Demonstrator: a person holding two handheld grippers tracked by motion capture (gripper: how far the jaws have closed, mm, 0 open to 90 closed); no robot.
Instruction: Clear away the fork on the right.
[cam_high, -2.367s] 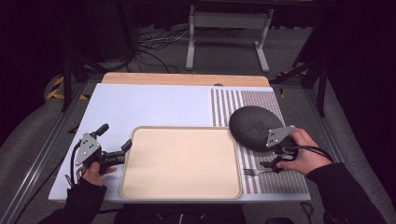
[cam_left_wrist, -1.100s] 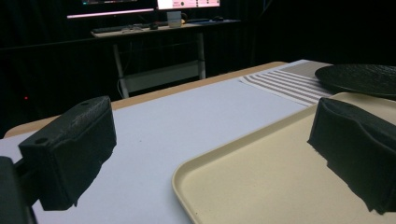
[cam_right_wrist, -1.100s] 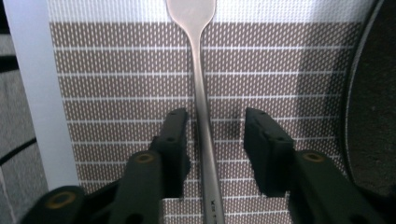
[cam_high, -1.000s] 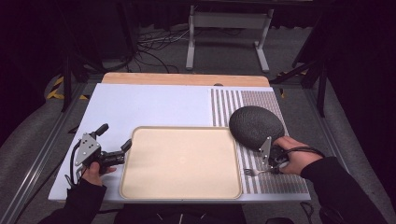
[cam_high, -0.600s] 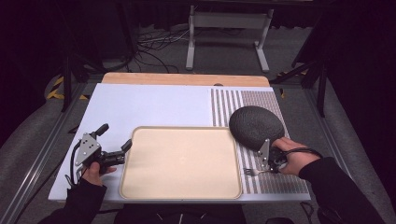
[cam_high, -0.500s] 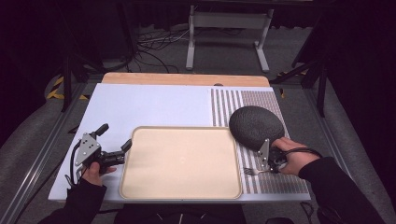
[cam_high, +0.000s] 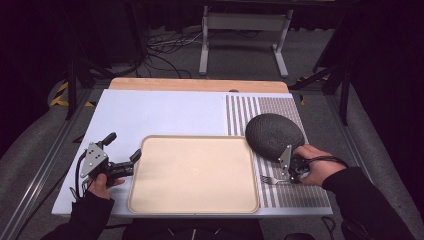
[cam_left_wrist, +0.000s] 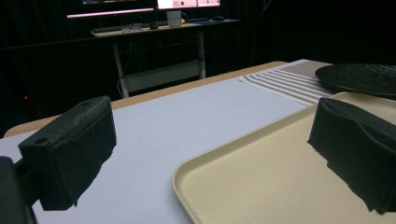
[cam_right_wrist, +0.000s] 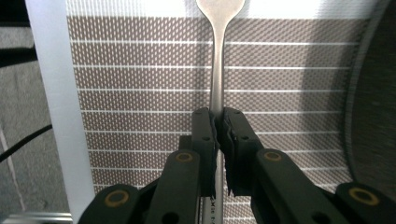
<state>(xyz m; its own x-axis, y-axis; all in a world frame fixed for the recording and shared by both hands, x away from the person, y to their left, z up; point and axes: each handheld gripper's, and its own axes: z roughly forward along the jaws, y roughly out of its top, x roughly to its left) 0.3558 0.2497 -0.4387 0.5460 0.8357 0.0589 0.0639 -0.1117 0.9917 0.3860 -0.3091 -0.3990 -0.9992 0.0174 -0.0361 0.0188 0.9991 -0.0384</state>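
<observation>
A metal fork (cam_right_wrist: 217, 65) lies on the striped grey placemat (cam_right_wrist: 140, 93), and in the high view the fork (cam_high: 270, 179) points left toward the tray. My right gripper (cam_right_wrist: 217, 116) is shut on the fork's handle; from above this gripper (cam_high: 291, 172) sits just below the dark round plate (cam_high: 274, 135). A beige tray (cam_high: 194, 172) lies in the middle of the table. My left gripper (cam_high: 122, 152) rests open at the tray's left edge, its jaws wide apart over the tray corner (cam_left_wrist: 224, 158), with nothing between them.
The dark plate (cam_left_wrist: 359, 78) rests on the placemat (cam_high: 295, 192) at the right. The white table top (cam_high: 165, 112) spreads behind the tray, with a wooden strip (cam_high: 197, 84) along its far edge. A metal stand (cam_high: 242, 30) and cables are on the floor beyond.
My right gripper has moved down and left from the plate's edge to the fork handle and shut on it. The left gripper has stayed still.
</observation>
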